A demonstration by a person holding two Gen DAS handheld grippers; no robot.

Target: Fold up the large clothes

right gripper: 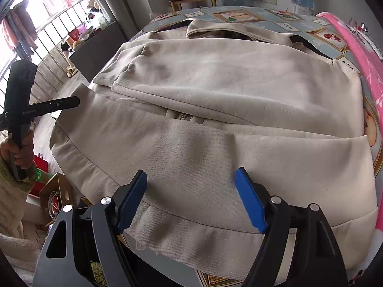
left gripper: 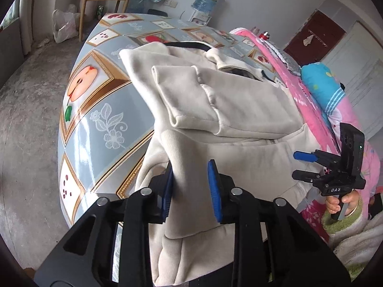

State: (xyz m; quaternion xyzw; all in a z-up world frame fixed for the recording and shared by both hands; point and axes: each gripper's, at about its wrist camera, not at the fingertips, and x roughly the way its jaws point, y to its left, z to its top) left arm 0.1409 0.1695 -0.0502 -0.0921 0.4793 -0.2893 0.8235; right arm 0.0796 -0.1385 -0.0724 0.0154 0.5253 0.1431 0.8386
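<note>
The cream jacket [right gripper: 215, 91] lies spread on the tabletop [left gripper: 95, 110]. The left tongs [left gripper: 190, 191] have the hem corner between them, not clearly clamped; the right tongs [right gripper: 191, 201] stand apart above the hem.

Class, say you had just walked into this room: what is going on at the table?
A person with a gripper in each hand is folding a cream jacket on a patterned table. The sleeves already lie folded across its front. The left gripper has the jacket's hem edge between its fingers. The right gripper hangs open just above the hem, gripping nothing.
</note>
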